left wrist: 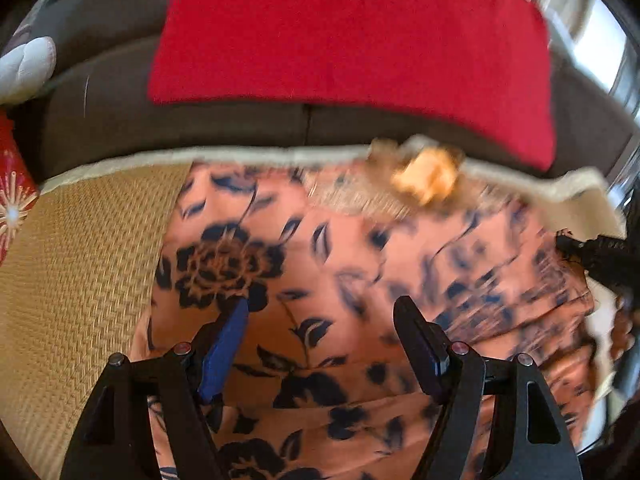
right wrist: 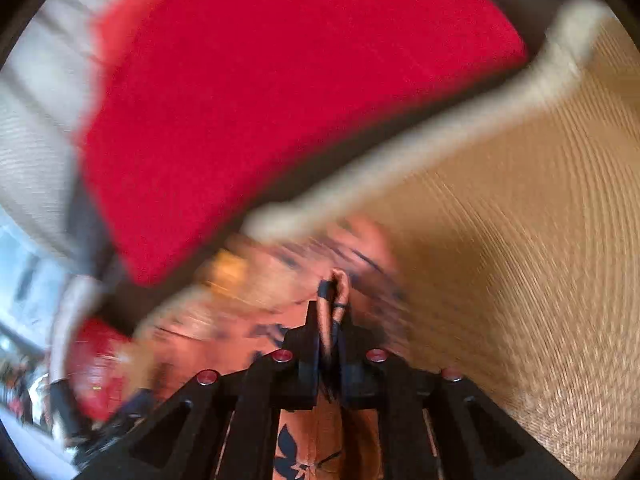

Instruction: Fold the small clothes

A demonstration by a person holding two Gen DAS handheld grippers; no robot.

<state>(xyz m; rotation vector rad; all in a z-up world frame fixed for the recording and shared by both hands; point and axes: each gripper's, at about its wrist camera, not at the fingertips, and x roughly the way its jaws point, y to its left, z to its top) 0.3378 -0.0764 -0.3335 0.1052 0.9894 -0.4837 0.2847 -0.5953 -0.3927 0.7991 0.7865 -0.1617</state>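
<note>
Orange fabric printed with dark navy flowers and leaves, a small garment [left wrist: 304, 280], is seen spread over a woven straw-coloured mat [left wrist: 80, 272] with a pale cream border [left wrist: 248, 155]. In the left wrist view the garment fills the middle and right of the mat, its right side blurred and rumpled into folds.

The left hand-held gripper [left wrist: 324, 308] is held over the garment with its jaws spread wide apart; a blue pad is seen on one of its fingers [left wrist: 224, 344], and nothing is gripped between them. Whether the fingertips touch the cloth cannot be told.

The right hand-held gripper [right wrist: 330, 312] is seen closed, with a bunched fold of the orange garment [right wrist: 308, 440] pinched between its jaws; a small loop of the cloth stands up just past the fingertips. More of the garment is seen hanging below the jaws at the bottom of that view. The rest of the right wrist view is heavily blurred.

In the left wrist view the black tip of the right hand-held gripper [left wrist: 592, 252] is seen at the garment's right edge.

A red cushion [left wrist: 352, 40] is propped against a dark grey sofa [left wrist: 100, 120] beyond the mat's far border. A blurred yellow-tan object [left wrist: 424, 178] is seen at that border, too smeared to be identified. A red item with a pale starburst pattern [left wrist: 12, 200] is seen at the left edge of the mat.
</note>
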